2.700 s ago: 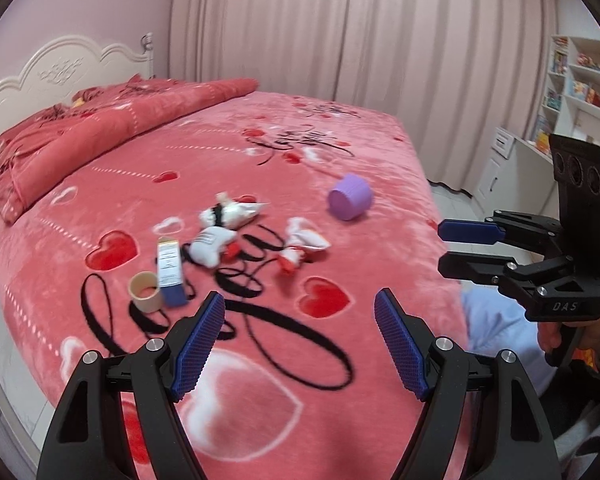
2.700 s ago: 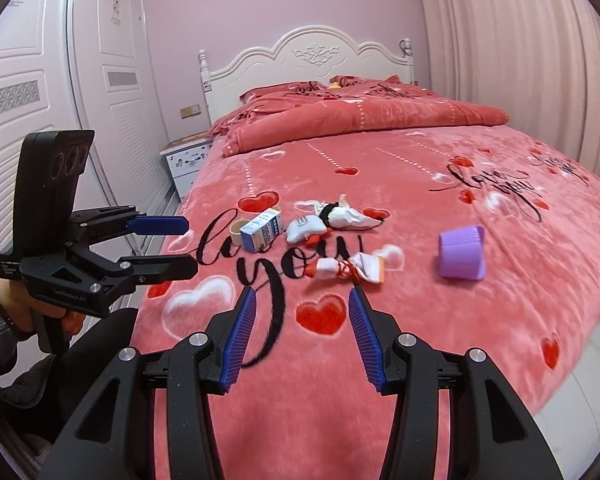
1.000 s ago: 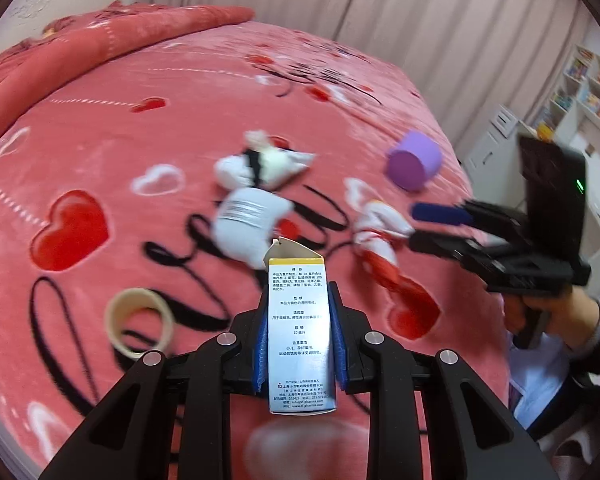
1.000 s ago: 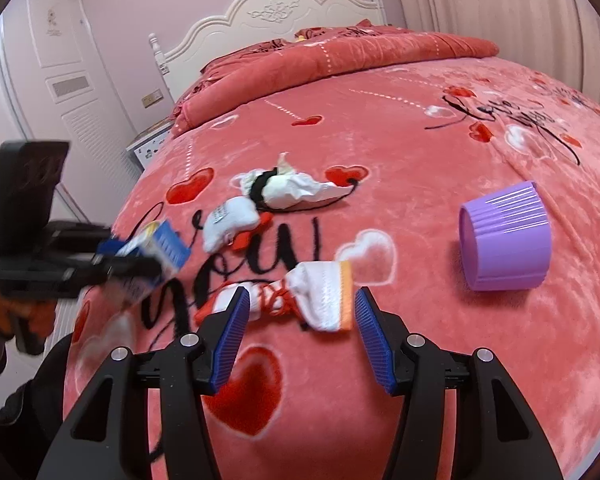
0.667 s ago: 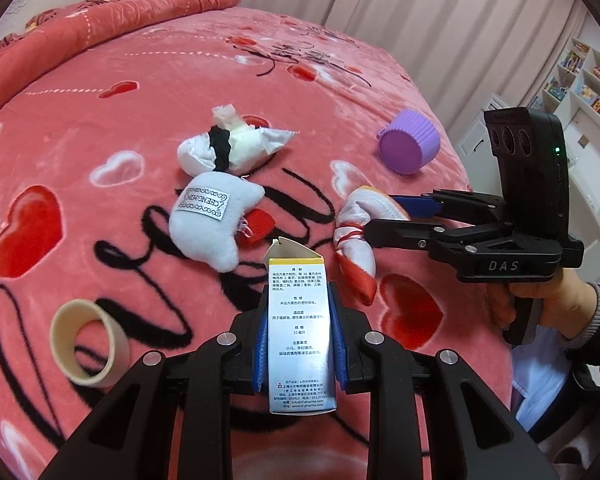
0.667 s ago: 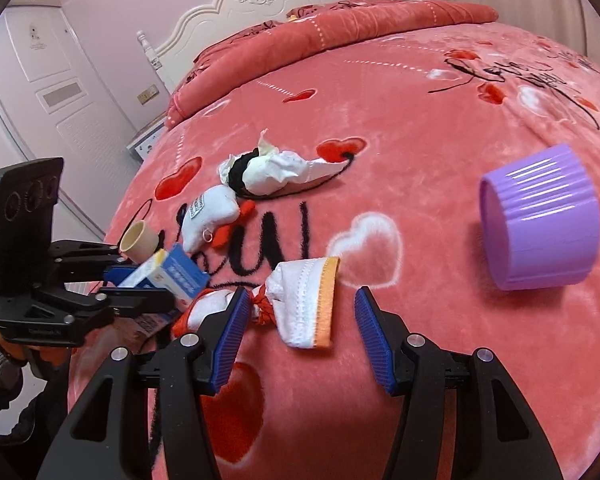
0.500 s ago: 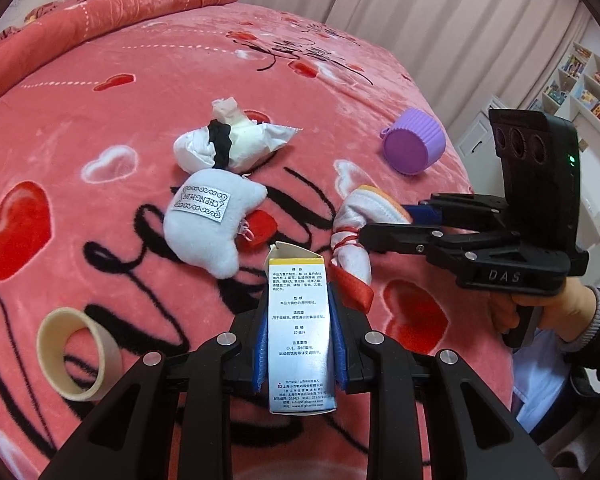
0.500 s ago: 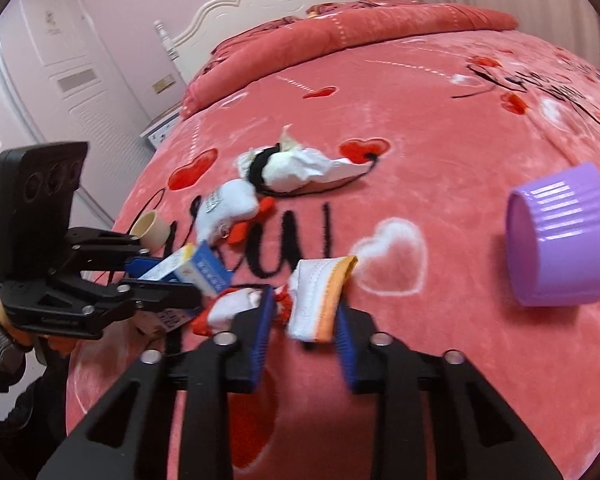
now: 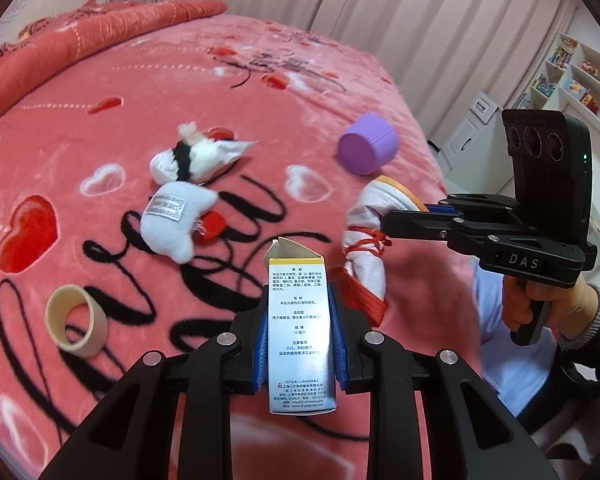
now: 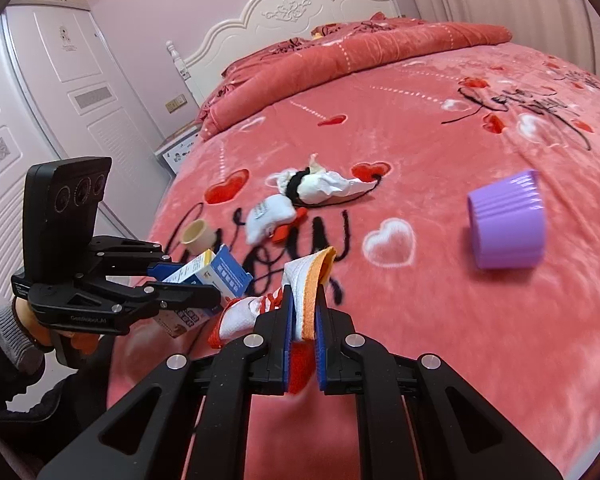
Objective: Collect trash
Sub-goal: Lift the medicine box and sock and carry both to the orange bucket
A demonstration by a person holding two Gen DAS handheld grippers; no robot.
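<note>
My left gripper [image 9: 299, 320] is shut on a small medicine carton [image 9: 301, 332] and holds it above the bed; the carton also shows in the right wrist view [image 10: 208, 280]. My right gripper [image 10: 302, 320] is shut on a white, red and orange sock [image 10: 308, 284] and lifts it off the blanket; the sock also shows in the left wrist view [image 9: 366, 240]. A crumpled white wad with a black band [image 9: 192, 158], a white plush toy [image 9: 174, 220], a beige tape ring [image 9: 76, 320] and a purple cup [image 9: 368, 144] lie on the bed.
The red heart-print blanket [image 10: 420, 152] covers the bed, with a white headboard [image 10: 292, 16] and folded quilt behind. A white wardrobe [image 10: 60, 92] stands at the left; shelves [image 9: 572, 76] and curtains stand at the far side.
My right gripper has shut on the sock and raised it off the blanket. My left gripper still holds the carton and has drawn back a little.
</note>
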